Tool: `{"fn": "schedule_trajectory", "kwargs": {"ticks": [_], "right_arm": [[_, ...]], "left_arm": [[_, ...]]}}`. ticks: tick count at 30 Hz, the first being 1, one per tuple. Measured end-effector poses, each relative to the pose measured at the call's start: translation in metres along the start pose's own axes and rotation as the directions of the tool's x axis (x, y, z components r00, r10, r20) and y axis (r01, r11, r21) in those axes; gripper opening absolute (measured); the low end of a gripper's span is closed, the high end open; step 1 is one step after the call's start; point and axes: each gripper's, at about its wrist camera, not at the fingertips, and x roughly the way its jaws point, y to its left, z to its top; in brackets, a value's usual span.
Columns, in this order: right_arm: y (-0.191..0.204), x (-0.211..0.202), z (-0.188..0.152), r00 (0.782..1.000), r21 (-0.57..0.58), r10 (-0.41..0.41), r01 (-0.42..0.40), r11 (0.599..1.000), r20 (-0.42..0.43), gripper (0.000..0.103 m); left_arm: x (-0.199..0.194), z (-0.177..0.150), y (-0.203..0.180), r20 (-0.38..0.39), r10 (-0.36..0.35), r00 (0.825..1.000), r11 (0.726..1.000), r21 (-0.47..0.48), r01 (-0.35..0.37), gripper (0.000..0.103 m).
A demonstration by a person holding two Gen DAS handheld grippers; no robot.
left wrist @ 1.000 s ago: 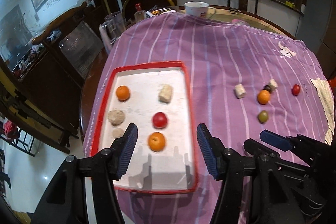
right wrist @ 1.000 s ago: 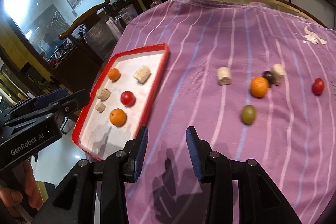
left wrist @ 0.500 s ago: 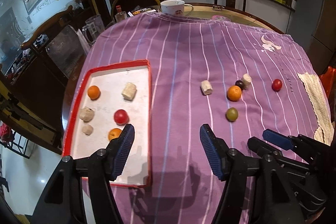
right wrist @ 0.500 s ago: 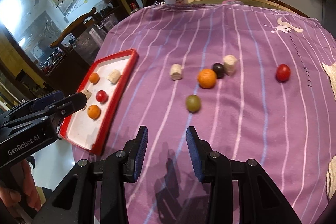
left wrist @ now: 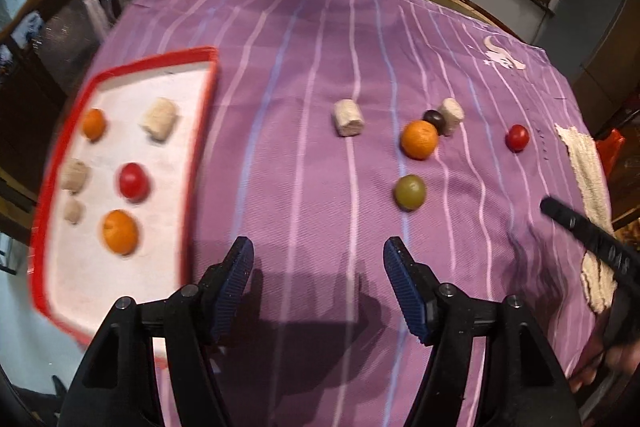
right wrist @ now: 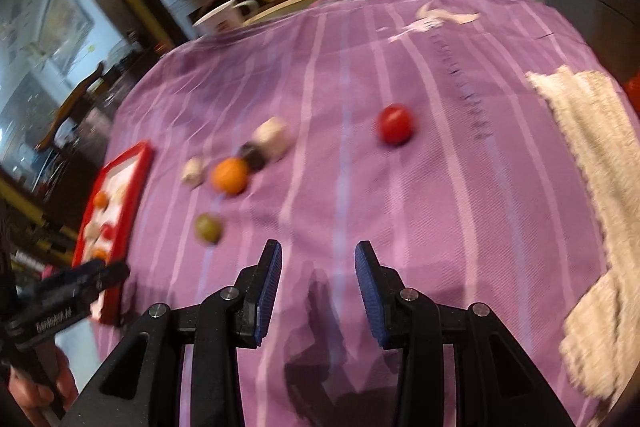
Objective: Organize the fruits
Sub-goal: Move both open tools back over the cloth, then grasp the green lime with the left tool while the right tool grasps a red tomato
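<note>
Left claw [left wrist: 318, 273] released, jaws just widened, nothing between them, above purple cloth [left wrist: 312, 67]. Right claw [right wrist: 318, 279] parted, empty. Red tray [left wrist: 200, 131] near counter's left edge; orange [left wrist: 419, 139], green fruit [left wrist: 409, 191], red fruit [left wrist: 517, 137] toward right edge

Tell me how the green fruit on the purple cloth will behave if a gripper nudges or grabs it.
The green fruit looks round and smooth, so a nudge would probably roll it across the cloth. It sits apart from the orange, leaving room for fingers. Its glossy skin may slip between the pads, so a centred grip seems safer.
</note>
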Motion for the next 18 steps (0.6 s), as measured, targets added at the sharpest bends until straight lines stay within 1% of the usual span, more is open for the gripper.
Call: {"fn": "schedule_trajectory", "kwargs": {"ticks": [3, 7, 11, 16, 18], "right_arm": [[-0.016, 0.004, 0.025, 0.998, -0.003, -0.055, 0.055, 0.998, 0.036, 0.042], [-0.028, 0.017, 0.054, 0.996, -0.008, -0.074, 0.074, 0.997, 0.048, 0.043], [-0.033, 0.039, 0.072, 0.994, -0.024, -0.100, 0.101, 0.995, 0.036, 0.044], [-0.033, 0.064, 0.078, 0.993, -0.040, -0.115, 0.115, 0.993, 0.003, 0.044], [-0.032, 0.071, 0.079, 0.992, -0.048, -0.124, 0.123, 0.991, -0.007, 0.044]], "left_arm": [[0.015, 0.008, -0.008, -0.004, -0.065, 0.998, 0.998, -0.001, 0.065, 0.067], [0.031, 0.017, -0.020, -0.007, -0.107, 0.994, 0.994, 0.025, 0.107, 0.067], [0.047, 0.026, -0.033, -0.014, -0.115, 0.993, 0.992, 0.058, 0.116, 0.067], [0.066, 0.030, -0.039, -0.048, -0.116, 0.992, 0.991, 0.067, 0.119, 0.067], [0.068, 0.029, -0.043, -0.041, -0.111, 0.993, 0.990, 0.080, 0.114, 0.066]]}}
